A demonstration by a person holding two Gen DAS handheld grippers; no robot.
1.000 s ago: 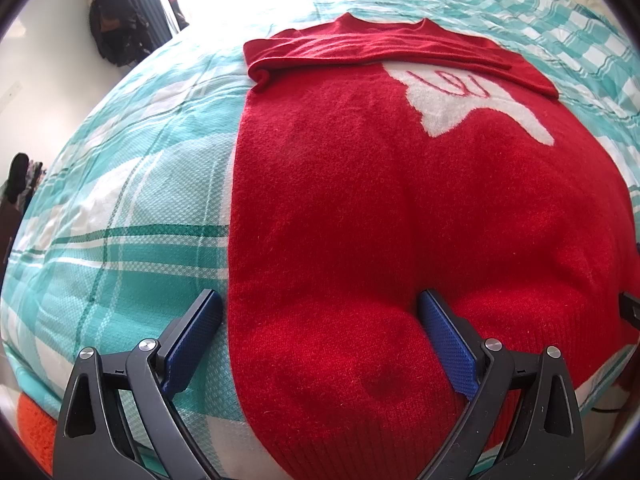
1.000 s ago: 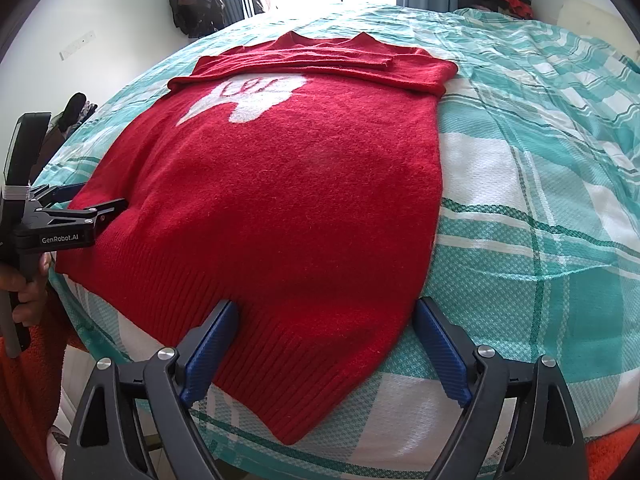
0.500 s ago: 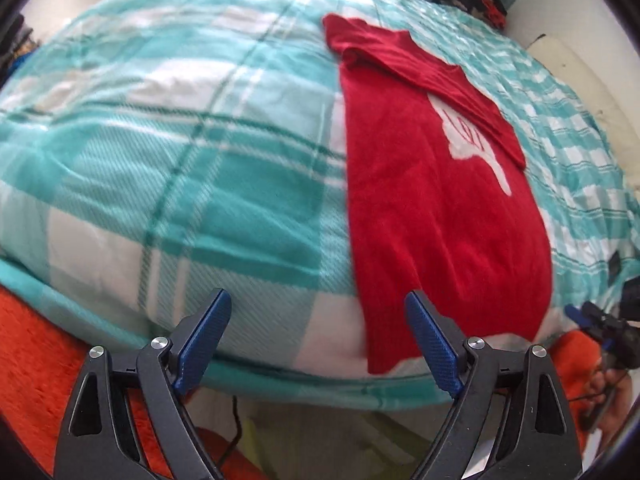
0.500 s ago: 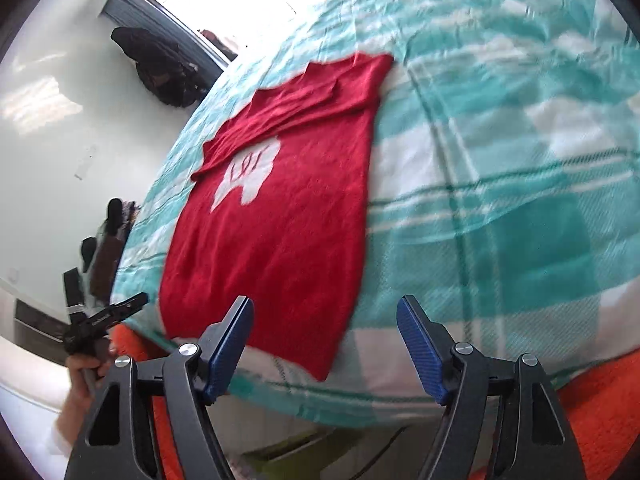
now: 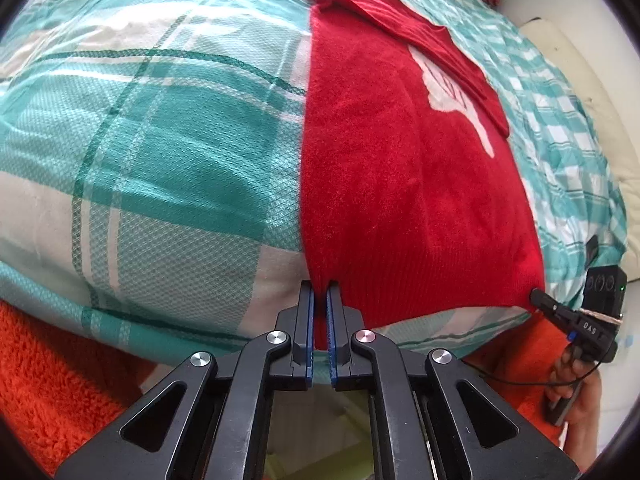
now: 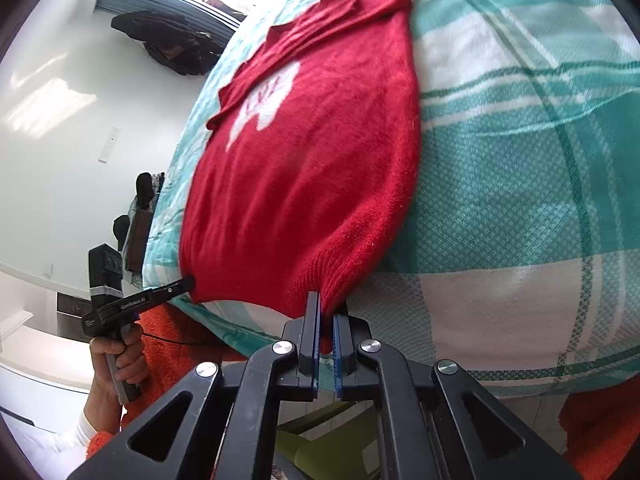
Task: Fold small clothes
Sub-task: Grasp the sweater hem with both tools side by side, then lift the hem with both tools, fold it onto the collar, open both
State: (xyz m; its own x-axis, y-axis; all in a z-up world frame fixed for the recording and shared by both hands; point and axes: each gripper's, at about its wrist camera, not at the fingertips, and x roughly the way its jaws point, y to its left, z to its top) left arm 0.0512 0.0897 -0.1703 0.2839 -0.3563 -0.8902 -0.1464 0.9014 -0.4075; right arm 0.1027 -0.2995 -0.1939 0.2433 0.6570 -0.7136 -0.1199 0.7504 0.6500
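A red sweater point(image 5: 400, 168) with a white motif lies flat on the teal plaid bedspread point(image 5: 160, 152), its sleeves folded across the far end. My left gripper point(image 5: 320, 292) is shut on the near left corner of the sweater's ribbed hem. In the right wrist view the same sweater point(image 6: 312, 168) stretches away, and my right gripper point(image 6: 327, 304) is shut on the near right hem corner. Each view shows the other gripper at the opposite hem corner: the right gripper point(image 5: 540, 300) and the left gripper point(image 6: 186, 282), the latter held by a hand point(image 6: 120, 356).
The bedspread point(image 6: 520, 200) hangs over the near bed edge, with orange fuzzy fabric point(image 5: 52, 380) below it. A white wall point(image 6: 60, 120) and dark clothes point(image 6: 172, 44) by a window stand beyond the bed. A pale headboard or wall point(image 5: 592, 100) is at the far right.
Both grippers went from wide open over the sweater's hem to shut on its two near corners. Both cameras rolled and shifted outward towards the corners.
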